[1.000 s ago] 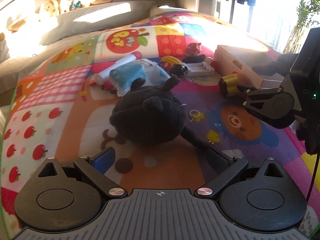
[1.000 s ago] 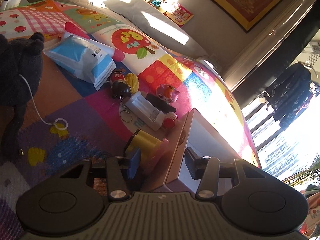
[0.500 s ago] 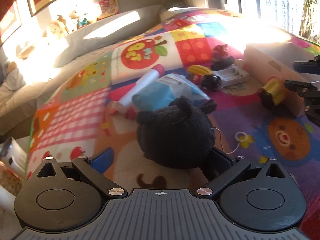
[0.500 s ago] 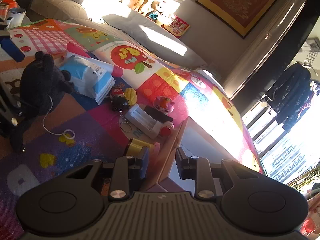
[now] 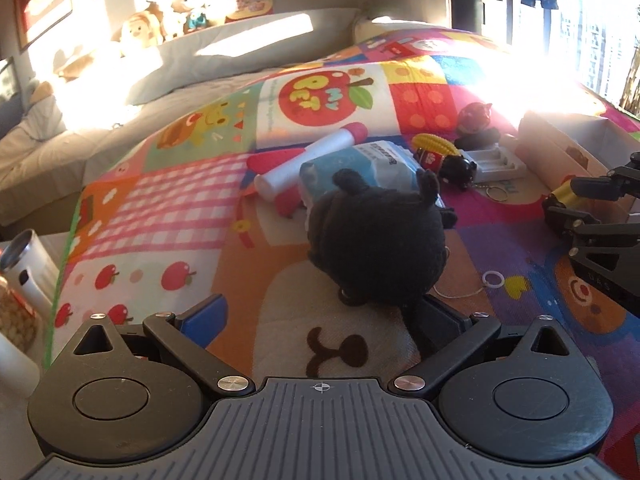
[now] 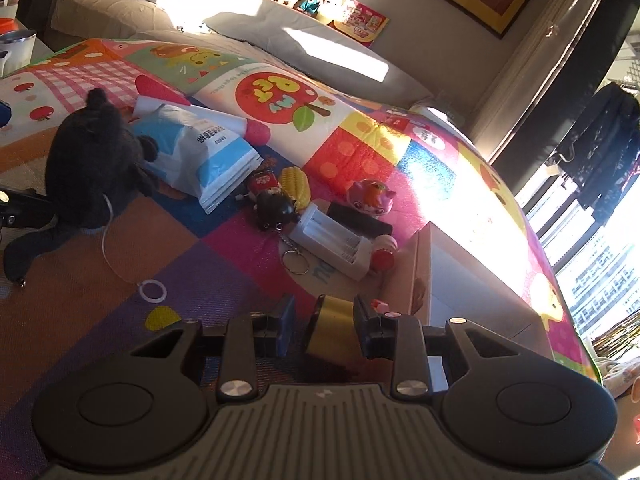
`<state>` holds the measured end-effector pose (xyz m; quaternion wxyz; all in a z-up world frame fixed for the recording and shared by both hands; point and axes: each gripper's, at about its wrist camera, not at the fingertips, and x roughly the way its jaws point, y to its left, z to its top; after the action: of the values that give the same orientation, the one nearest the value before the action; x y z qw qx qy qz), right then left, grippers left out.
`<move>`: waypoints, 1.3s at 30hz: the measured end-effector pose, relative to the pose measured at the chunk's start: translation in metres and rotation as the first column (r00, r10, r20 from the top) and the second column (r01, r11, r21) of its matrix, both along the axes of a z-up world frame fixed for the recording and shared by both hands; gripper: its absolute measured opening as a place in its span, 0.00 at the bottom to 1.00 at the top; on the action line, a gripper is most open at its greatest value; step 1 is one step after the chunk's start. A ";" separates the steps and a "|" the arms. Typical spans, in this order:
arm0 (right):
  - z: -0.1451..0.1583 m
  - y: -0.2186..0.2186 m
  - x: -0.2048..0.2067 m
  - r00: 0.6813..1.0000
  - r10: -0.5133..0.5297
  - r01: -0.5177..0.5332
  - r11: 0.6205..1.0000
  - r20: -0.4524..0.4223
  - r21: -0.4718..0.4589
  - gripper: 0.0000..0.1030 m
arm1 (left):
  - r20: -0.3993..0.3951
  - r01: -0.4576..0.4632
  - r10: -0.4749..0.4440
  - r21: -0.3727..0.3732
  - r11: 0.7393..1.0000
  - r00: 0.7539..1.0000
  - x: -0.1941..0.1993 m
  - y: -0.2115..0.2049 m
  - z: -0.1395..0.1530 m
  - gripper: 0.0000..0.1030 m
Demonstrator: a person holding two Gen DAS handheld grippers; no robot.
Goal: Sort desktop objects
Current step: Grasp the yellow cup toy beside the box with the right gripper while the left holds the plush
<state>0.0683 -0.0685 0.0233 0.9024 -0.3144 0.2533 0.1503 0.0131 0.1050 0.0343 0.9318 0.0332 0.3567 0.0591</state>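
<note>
Right gripper jaws lately closing, gold cylinder seen between them, left pad apart from it, beside the cardboard box near the play mat's window-side edge, left gripper jaws spread wide, black plush toy touched by one finger, tissue pack lying beyond.

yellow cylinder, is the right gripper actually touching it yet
Cannot tell. In the right wrist view the yellow cylinder sits between the fingers of the right gripper; a thin gap shows at the left finger, and the right finger meets its edge in shadow.
</note>
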 end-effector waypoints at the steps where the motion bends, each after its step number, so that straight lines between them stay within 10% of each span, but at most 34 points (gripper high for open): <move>1: -0.002 0.001 -0.001 1.000 0.001 -0.001 1.000 0.008 -0.005 0.29 | -0.001 0.001 -0.001 -0.005 1.000 1.000 0.000 0.000 0.000 1.00; 14: -0.001 0.006 -0.006 0.997 -0.010 0.012 1.000 0.074 -0.028 0.30 | -0.012 -0.012 0.012 -0.055 0.998 1.000 -0.004 0.004 -0.010 1.00; 25: -0.006 -0.003 0.006 0.993 -0.112 0.112 0.994 0.050 -0.011 0.55 | -0.004 -0.030 0.030 -0.137 0.990 1.000 -0.009 0.006 -0.029 1.00; 30: 0.009 -0.002 -0.022 0.993 0.117 -0.115 0.985 -0.010 0.127 0.52 | -0.001 -0.030 0.030 -0.142 0.989 1.000 -0.009 0.007 -0.028 1.00; 39: 0.009 -0.015 0.004 0.997 0.037 -0.018 0.966 -0.069 0.258 0.69 | 0.001 -0.031 0.032 -0.141 0.990 0.999 -0.010 0.008 -0.029 1.00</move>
<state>0.0720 -0.0836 0.0319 0.9236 -0.1923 0.2601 0.2059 0.0035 0.1131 0.0058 0.9314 -0.0383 0.3587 0.0485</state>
